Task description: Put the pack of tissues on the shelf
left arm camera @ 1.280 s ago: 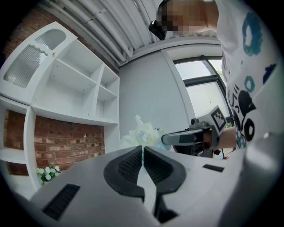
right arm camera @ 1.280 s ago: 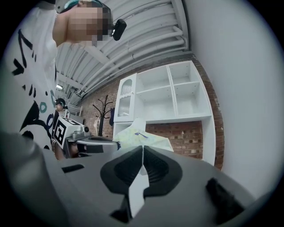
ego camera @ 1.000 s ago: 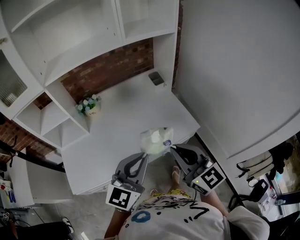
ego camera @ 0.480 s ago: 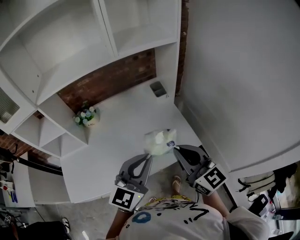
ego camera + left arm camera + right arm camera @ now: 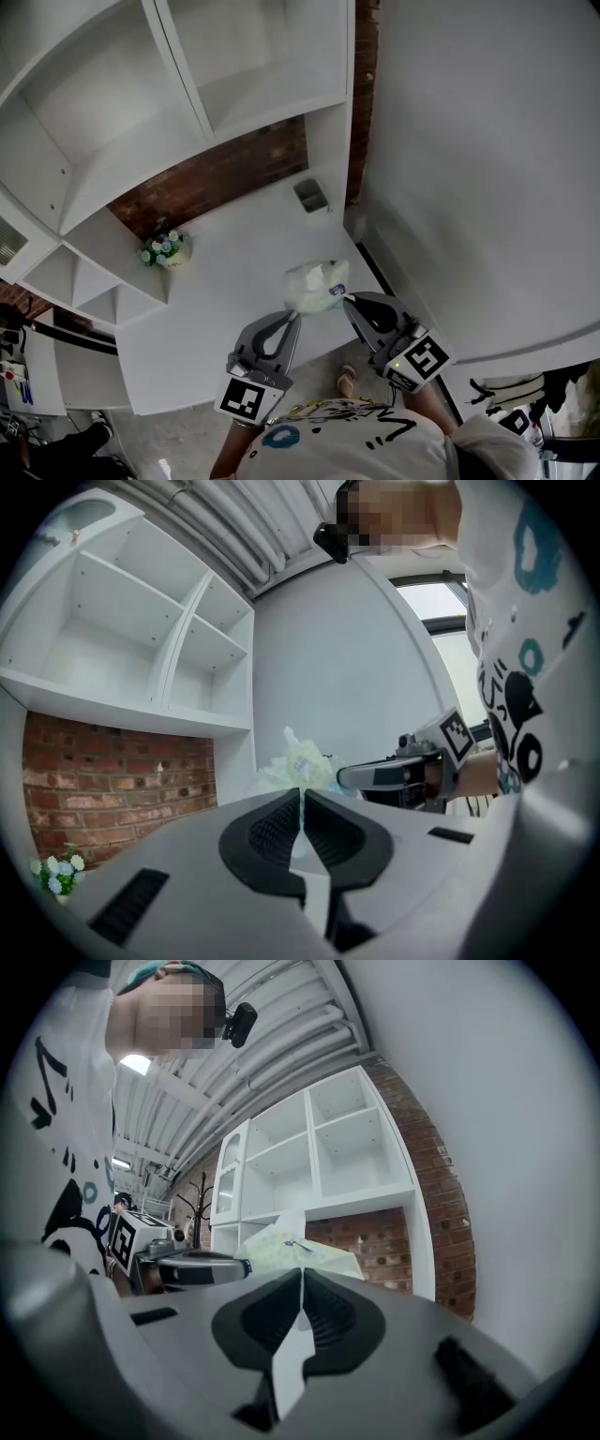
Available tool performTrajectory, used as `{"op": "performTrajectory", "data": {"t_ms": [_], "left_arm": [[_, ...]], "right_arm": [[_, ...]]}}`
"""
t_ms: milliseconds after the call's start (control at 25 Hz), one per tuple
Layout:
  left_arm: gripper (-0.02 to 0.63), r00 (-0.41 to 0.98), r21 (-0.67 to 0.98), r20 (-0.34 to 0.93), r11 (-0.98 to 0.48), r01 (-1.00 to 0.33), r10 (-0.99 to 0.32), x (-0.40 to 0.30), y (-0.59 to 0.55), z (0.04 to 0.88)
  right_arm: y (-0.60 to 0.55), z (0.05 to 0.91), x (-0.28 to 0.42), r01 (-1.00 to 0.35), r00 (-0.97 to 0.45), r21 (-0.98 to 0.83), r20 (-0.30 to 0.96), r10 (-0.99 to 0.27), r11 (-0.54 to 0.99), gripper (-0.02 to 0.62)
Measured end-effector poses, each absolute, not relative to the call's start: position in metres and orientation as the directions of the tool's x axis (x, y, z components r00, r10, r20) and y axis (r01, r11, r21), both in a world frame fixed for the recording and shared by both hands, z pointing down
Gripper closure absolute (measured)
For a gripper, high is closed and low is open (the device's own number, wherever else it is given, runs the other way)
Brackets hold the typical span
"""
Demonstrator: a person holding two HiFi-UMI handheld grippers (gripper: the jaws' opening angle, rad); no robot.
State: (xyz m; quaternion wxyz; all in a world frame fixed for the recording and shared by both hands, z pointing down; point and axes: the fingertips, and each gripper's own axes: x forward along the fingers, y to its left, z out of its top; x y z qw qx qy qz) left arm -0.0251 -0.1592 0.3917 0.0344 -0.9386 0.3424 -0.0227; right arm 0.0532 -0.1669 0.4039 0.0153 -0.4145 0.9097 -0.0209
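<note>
- Left claw [image 5: 293, 317] and right claw [image 5: 348, 300] are each clamped tight on the wrapper of the pack of tissues [image 5: 316, 286], one at either side
- That hold likely stops the soft pack sagging or swinging; it hangs between them over the bench [image 5: 216, 291] edge, short of the shelf [image 5: 262, 89]
- White bench carries a flower pot [image 5: 164, 251] and a small dark holder [image 5: 310, 195] near the brick wall [image 5: 216, 173]; the shelf bays above look bare

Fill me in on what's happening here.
A person is holding a pack of tissues between two handheld grippers. The left gripper and the right gripper are each shut on an edge of its wrapper. The pack hangs above the front of the white counter, facing the white shelf unit. It is not yet on a shelf.
</note>
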Motion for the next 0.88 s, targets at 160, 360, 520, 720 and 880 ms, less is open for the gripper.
{"op": "performTrajectory", "data": {"t_ms": [160, 360, 520, 720, 880], "left_arm": [[0.586, 0.747, -0.084, 0.026, -0.746, -0.661, -0.665, -0.01, -0.173, 0.393], [0.587, 0.729, -0.094, 0.017, -0.727, -0.68, -0.684, 0.016, -0.187, 0.395], [0.587, 0.716, -0.096, 0.008, -0.713, -0.695, -0.698, 0.031, -0.194, 0.392], [0.586, 0.7, -0.095, -0.007, -0.696, -0.711, -0.714, 0.042, -0.205, 0.39], [0.588, 0.685, -0.087, -0.01, -0.682, -0.726, -0.729, 0.043, -0.212, 0.385]], "right_arm": [[-0.181, 0.404, 0.069, -0.737, -0.674, -0.049, -0.014, -0.738, 0.674, 0.567], [-0.196, 0.404, 0.094, -0.72, -0.692, -0.046, -0.023, -0.722, 0.692, 0.568], [-0.206, 0.4, 0.109, -0.706, -0.707, -0.031, -0.032, -0.706, 0.708, 0.566], [-0.22, 0.389, 0.118, -0.675, -0.738, 0.028, -0.035, -0.674, 0.737, 0.567], [-0.228, 0.379, 0.117, -0.648, -0.761, 0.067, -0.046, -0.647, 0.758, 0.566]]}}
